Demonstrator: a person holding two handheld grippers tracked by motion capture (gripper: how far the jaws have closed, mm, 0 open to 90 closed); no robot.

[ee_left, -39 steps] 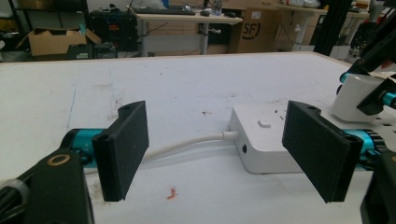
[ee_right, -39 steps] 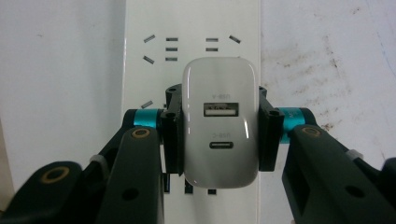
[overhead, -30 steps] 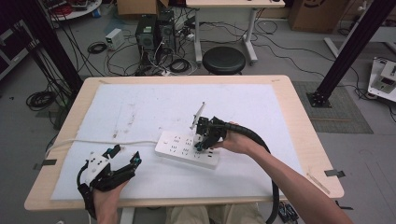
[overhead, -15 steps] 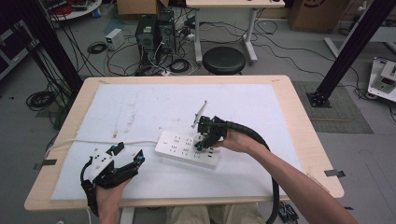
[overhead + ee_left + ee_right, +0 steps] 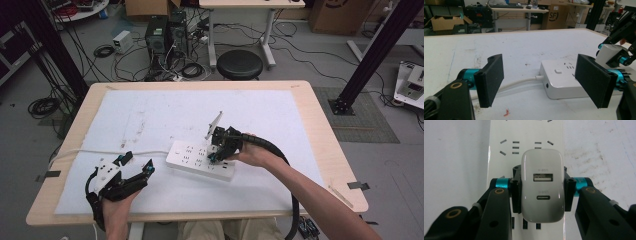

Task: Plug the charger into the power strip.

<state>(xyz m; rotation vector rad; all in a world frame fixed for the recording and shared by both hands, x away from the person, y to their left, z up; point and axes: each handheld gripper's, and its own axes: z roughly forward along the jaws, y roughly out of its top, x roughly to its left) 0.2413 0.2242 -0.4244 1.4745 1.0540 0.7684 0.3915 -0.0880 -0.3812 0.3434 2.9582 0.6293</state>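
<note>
— What have you got in hand right now?

— One white charger block [image 5: 542,185], clamped between the two jaws of my right hand-held gripper [image 5: 220,150]. Its face looks back at me in the right gripper view, with two ports on it — a rectangular one above, an oval one below.

— And where is it?

— Right over the one white power strip [image 5: 192,159], toward the strip's 3 o'clock end in the high view. From the right gripper view the strip runs off toward 12 o'clock behind the block, with socket slots showing above and below it. Whether the block is seated in a socket or just above it, I cannot tell.

— Your other hand?

— My left hand-held gripper [image 5: 136,165] sits near the 7 o'clock corner of the desk [image 5: 320,130], apart from the strip, jaws spread wide with nothing between them. In the left gripper view its two black pads [image 5: 492,80] frame the strip's near end, where one switch button [image 5: 558,71] sits and one white cord [image 5: 520,83] leaves toward 9 o'clock.

— Anything else on the desk?

— One white sheet [image 5: 160,115] covers most of it, scuffed in places.
</note>
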